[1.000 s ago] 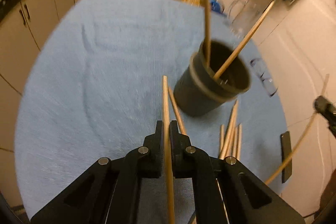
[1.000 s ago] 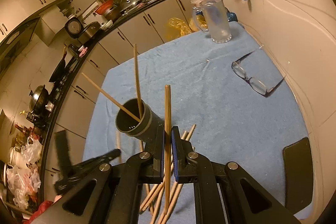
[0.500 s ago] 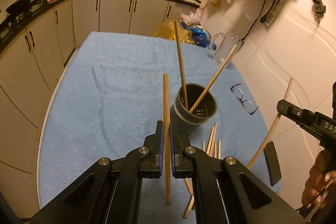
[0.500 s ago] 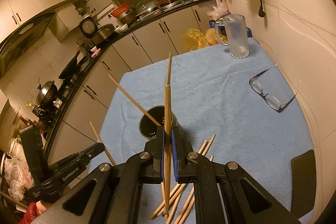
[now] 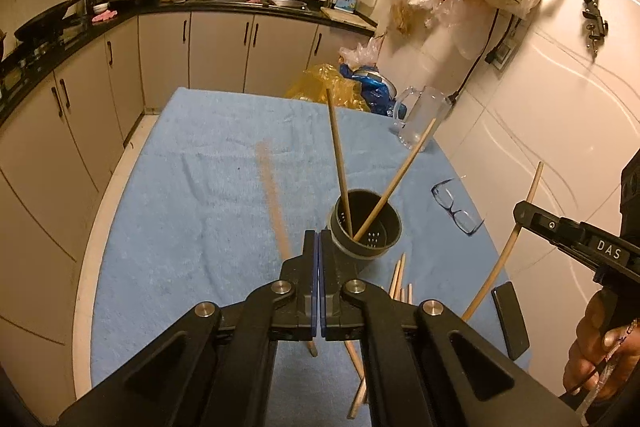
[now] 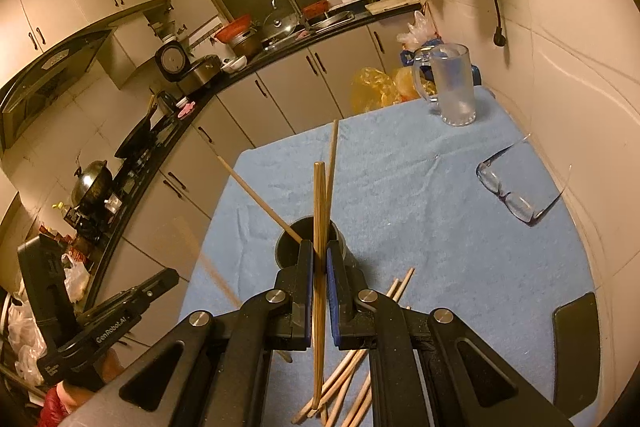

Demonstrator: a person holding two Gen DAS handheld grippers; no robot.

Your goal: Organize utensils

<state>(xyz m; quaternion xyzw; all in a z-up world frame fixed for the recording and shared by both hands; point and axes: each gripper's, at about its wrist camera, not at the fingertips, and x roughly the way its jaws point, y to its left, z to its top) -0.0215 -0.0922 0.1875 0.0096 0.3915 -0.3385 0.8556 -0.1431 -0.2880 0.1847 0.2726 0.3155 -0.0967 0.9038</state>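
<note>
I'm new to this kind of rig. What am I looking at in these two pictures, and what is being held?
There is no robot here. A person holds a two-finger clamp in each hand, and a fisheye camera on each clamp looks along its fingers. One picture is from the left gripper, the other from the right gripper.

A blue towel covers the table. On it stand a dark cup with two chopsticks inside and a glass mug. Loose chopsticks and eyeglasses lie there too.

The right gripper clamps one upright chopstick. The left gripper's jaws look closed. A blurred chopstick slants beside them, and I cannot tell whether it is gripped.
</note>
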